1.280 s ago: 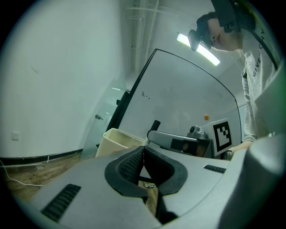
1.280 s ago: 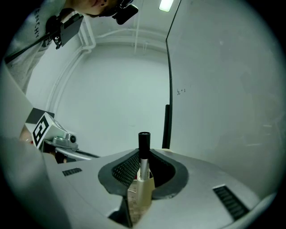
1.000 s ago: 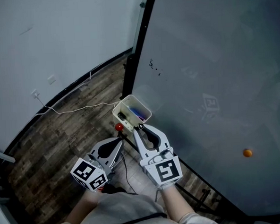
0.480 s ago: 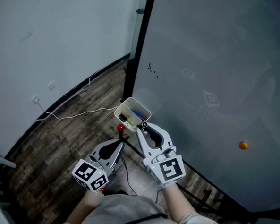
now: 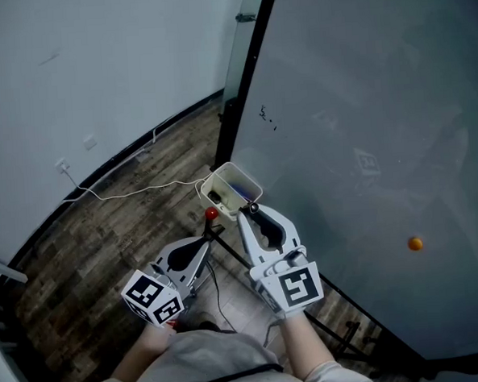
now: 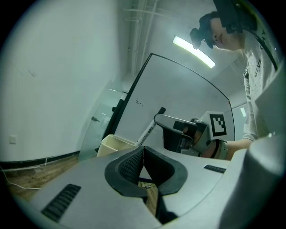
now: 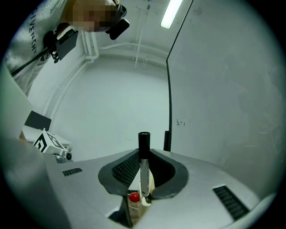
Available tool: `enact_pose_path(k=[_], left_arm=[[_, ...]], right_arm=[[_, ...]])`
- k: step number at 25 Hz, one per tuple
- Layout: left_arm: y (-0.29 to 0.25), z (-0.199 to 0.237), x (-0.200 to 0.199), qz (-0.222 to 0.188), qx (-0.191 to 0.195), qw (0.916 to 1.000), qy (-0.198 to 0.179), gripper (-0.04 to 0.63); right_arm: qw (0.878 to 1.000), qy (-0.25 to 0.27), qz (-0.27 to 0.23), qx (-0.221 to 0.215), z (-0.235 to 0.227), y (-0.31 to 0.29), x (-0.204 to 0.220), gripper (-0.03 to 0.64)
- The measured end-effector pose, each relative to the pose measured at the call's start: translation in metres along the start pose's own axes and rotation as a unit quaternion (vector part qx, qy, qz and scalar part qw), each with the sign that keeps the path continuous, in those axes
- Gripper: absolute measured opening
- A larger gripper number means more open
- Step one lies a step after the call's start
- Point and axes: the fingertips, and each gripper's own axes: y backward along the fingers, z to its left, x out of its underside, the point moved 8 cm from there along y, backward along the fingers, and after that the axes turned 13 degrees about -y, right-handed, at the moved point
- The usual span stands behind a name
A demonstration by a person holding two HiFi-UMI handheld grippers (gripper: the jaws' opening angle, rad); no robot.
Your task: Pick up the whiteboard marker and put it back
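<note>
The left gripper (image 6: 142, 156) idles low, jaws pressed together on nothing. The right gripper (image 7: 144, 179) pinches the whiteboard marker (image 7: 144, 150) upright beside the cream box (image 5: 212, 180). I'd lower it straight in and release only once it is seated.

whiteboard marker (image 5: 254, 207): mostly hidden under right tool (image 5: 256, 215) | board scribbles (image 5: 268, 120): illegible

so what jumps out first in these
The marker stands upright with its black cap up, clamped in the right gripper. The big grey whiteboard fills the right side of the head view. A lone orange dot sits low on it, and a cream box is near its lower left corner.
</note>
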Motion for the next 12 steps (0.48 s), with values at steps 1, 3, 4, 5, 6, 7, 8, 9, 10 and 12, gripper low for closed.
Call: enact_pose_path(k=[1,3,4,5,6,7,8,9,10,12], left_arm=[[0.0013,-0.0008,-0.0001,0.001,0.001,1.0,0.0,0.015],[0.0038,-0.0014,0.0001,0.002,0.001,1.0,0.001,0.015],[0.0047,-0.0013,0.0002,0.003,0.002,1.0,0.001,0.015],[0.0054,-0.0013,0.0002,0.003,0.002,1.0,0.001,0.015],[0.0059,-0.0012,0.0,0.003,0.003,1.0,0.001,0.015],[0.0062,-0.0012,-0.0003,0.003,0.004,1.0,0.001,0.015],[0.0066,-0.0012,-0.0006,0.003,0.004,1.0,0.001,0.015],[0.0069,-0.0014,-0.0009,0.003,0.005,1.0,0.001,0.015],[0.007,-0.0017,-0.0011,0.003,0.007,1.0,0.001,0.015],[0.007,-0.0022,-0.0012,0.004,0.01,0.9999,0.002,0.015]], right_arm=[[1.0,0.0,0.0,0.001,0.0006,0.001,-0.0009,0.075],[1.0,0.0,0.002,0.003,0.0014,0.0029,-0.0018,0.075],[1.0,-0.001,0.005,0.003,0.0016,0.0041,-0.0019,0.075],[1.0,-0.002,0.008,0.001,0.0019,0.0053,-0.0022,0.075],[1.0,-0.005,0.009,-0.001,0.0024,0.0062,-0.0033,0.075],[1.0,-0.007,0.008,-0.001,0.0025,0.0068,-0.0045,0.075],[1.0,-0.008,0.008,0.0,0.0023,0.0073,-0.0055,0.075],[1.0,-0.007,0.011,0.003,0.0016,0.0081,-0.0058,0.074],[1.0,-0.006,0.014,0.008,0.0005,0.0089,-0.0059,0.075],[1.0,-0.004,0.017,0.014,-0.0011,0.0098,-0.0076,0.074]])
